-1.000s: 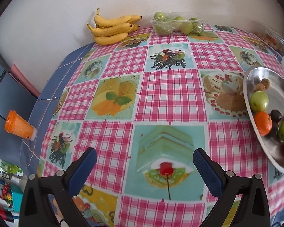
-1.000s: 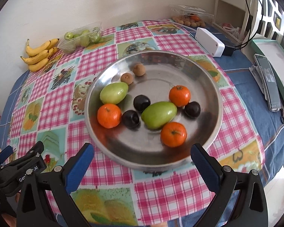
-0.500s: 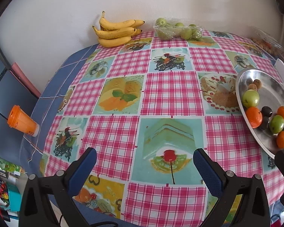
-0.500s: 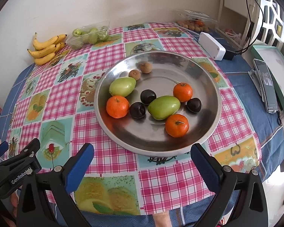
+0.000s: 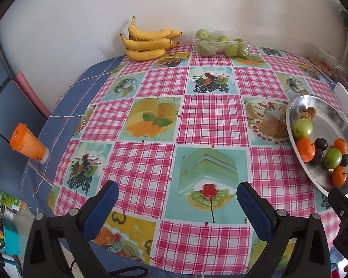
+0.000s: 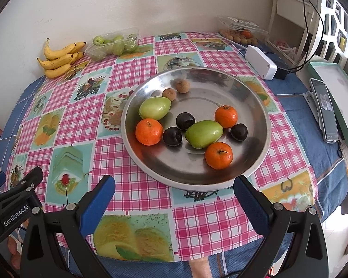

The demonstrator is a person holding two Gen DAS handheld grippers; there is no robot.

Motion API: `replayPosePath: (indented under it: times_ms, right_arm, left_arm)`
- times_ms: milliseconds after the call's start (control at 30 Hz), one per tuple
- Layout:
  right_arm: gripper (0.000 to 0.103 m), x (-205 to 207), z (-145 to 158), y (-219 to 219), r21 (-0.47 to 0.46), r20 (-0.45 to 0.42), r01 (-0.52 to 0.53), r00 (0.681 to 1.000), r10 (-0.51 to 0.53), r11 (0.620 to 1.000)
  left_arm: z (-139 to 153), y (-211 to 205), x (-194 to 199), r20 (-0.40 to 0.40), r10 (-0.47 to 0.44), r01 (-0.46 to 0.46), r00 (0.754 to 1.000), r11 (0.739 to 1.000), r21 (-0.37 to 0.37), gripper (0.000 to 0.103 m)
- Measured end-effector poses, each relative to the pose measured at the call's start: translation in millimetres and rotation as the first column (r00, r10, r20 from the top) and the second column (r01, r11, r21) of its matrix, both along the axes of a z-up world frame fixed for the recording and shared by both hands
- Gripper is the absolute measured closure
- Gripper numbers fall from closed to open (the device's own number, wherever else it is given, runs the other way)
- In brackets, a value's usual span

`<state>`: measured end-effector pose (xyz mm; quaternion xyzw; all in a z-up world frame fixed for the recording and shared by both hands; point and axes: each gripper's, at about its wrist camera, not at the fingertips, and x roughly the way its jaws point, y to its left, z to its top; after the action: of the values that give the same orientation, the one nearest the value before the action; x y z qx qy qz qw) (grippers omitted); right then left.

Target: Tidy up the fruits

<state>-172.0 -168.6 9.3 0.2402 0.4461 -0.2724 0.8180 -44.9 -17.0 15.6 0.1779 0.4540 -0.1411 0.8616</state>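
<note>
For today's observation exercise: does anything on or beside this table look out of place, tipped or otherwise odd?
One thing: the orange plastic cup with an orange lid appears tilted beside the table's left edge in the left wrist view. Otherwise the mixed fruit sits loose in the round metal dish, nothing spilled.

— Where's the dish (image 6: 255, 106)?
— Mid-table, nearer the front edge, fruit inside it.
— And the bananas (image 6: 58, 60)?
— Far left corner by the wall, the tray of fruit (image 6: 113, 44) just right of them; the phone (image 6: 324, 111) lies right of the dish
</note>
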Motion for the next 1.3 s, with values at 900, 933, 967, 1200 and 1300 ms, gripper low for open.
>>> replayPosePath:
  times_ms: [900, 933, 967, 1200, 1300]
  right_arm:
    - [0.001, 4.3, -7.5, 0.3, 0.012, -0.039, 0.003, 0.999, -0.003, 1.000]
    - [0.001, 4.4, -7.9, 0.0, 0.014, -0.041, 0.004, 0.999, -0.004, 1.000]
    - [0.001, 4.2, -8.3, 0.0, 0.017, -0.043, 0.006, 0.999, -0.005, 1.000]
    - [0.001, 5.8, -8.7, 1.3, 0.013, -0.051, 0.003, 0.999, -0.003, 1.000]
    - [0.001, 6.5, -8.9, 1.9, 0.011, -0.054, 0.000, 0.999, 0.001, 1.000]
  left_arm:
    - [-5.9, 2.7, 5.0, -0.053, 0.005, -0.005, 0.999, 1.000, -0.002, 0.000]
    - [-6.2, 2.7, 4.9, -0.054, 0.005, -0.005, 0.999, 1.000, -0.002, 0.000]
    - [-6.6, 2.7, 4.8, -0.055, 0.005, -0.005, 0.998, 1.000, -0.001, 0.000]
    - [-8.0, 1.4, 4.8, -0.060, 0.005, -0.005, 0.998, 1.000, 0.006, 0.000]
    - [-8.1, 1.2, 4.8, -0.061, 0.005, -0.004, 0.998, 1.000, 0.007, 0.000]
